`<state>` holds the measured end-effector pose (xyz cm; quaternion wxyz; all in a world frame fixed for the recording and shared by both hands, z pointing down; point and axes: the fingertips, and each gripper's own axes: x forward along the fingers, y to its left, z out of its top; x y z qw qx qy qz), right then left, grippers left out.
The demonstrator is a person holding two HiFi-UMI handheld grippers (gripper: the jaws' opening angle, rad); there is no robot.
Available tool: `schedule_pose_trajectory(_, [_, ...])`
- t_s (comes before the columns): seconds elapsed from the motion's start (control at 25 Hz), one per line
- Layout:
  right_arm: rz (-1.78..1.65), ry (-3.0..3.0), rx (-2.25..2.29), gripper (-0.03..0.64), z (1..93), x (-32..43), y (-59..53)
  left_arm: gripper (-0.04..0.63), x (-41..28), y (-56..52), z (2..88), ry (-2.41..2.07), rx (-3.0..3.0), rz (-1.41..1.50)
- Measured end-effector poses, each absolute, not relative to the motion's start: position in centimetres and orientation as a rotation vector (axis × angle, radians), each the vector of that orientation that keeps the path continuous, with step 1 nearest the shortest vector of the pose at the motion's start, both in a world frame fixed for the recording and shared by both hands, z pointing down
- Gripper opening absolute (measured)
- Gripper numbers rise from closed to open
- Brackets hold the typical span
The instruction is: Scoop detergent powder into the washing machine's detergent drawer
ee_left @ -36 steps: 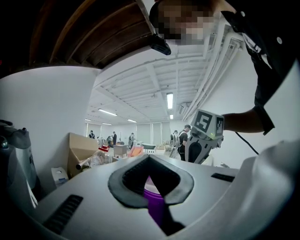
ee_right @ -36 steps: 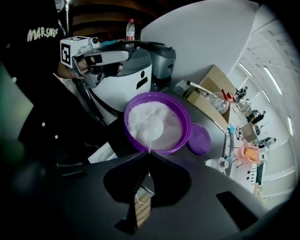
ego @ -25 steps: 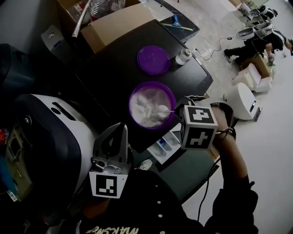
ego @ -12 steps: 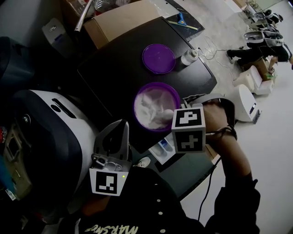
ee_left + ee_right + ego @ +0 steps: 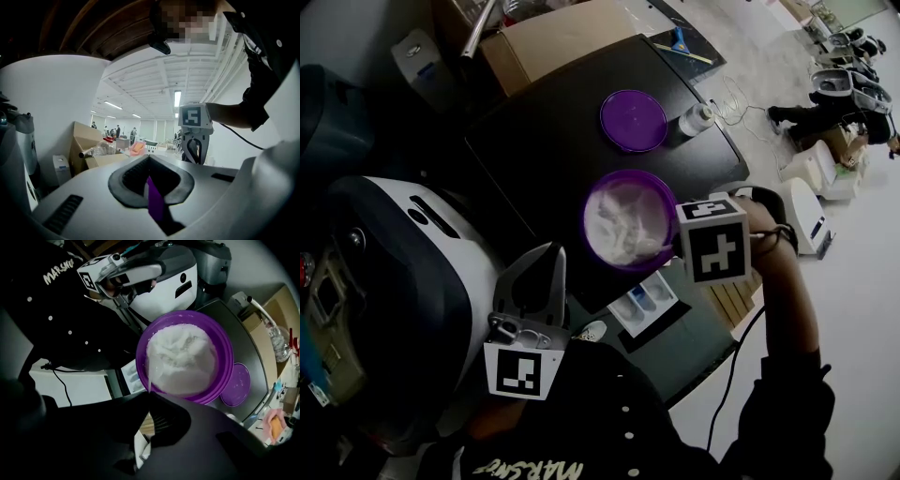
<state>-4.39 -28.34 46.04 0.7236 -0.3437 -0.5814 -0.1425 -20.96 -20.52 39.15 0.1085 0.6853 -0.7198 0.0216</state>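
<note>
A purple bowl [image 5: 623, 220] [image 5: 187, 357] heaped with white detergent powder stands on the black washing machine top [image 5: 553, 150]. My right gripper [image 5: 682, 246] [image 5: 149, 397] is at the bowl's right rim, shut on a clear plastic spoon [image 5: 153, 371]. The spoon's scoop lies over the near edge of the powder. The white detergent drawer [image 5: 645, 302] [image 5: 126, 376] stands pulled out below the bowl. My left gripper [image 5: 539, 272] [image 5: 149, 176] is held near my body, pointing up, jaws shut. A thin purple strip [image 5: 154, 206] shows in their seam; what it is cannot be told.
A purple lid [image 5: 634, 120] [image 5: 239, 392] and a small white bottle [image 5: 698, 117] lie further back on the machine top. A cardboard box [image 5: 562, 42] stands behind it. A white and black appliance [image 5: 403, 262] sits at my left. People work in the far right corner.
The right gripper swung in over the bowl, then drew back toward its right rim with the spoon. The left gripper has stayed put.
</note>
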Motion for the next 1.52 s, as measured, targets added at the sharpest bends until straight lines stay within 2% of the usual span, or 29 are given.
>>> schedule_pose_trajectory(0.84, [0.346,-1.927,-0.644,0.032,45.6,-5.1,-26.9,0.014,-19.3,-20.6,37.4,-2.107,2.063,0.05])
schedule_pose_trajectory(1.52, [1.306,-2.488,-0.317,0.032,41.0,-7.3,-25.3,0.014,-18.1,-20.3,35.6,-2.112,2.121,0.057])
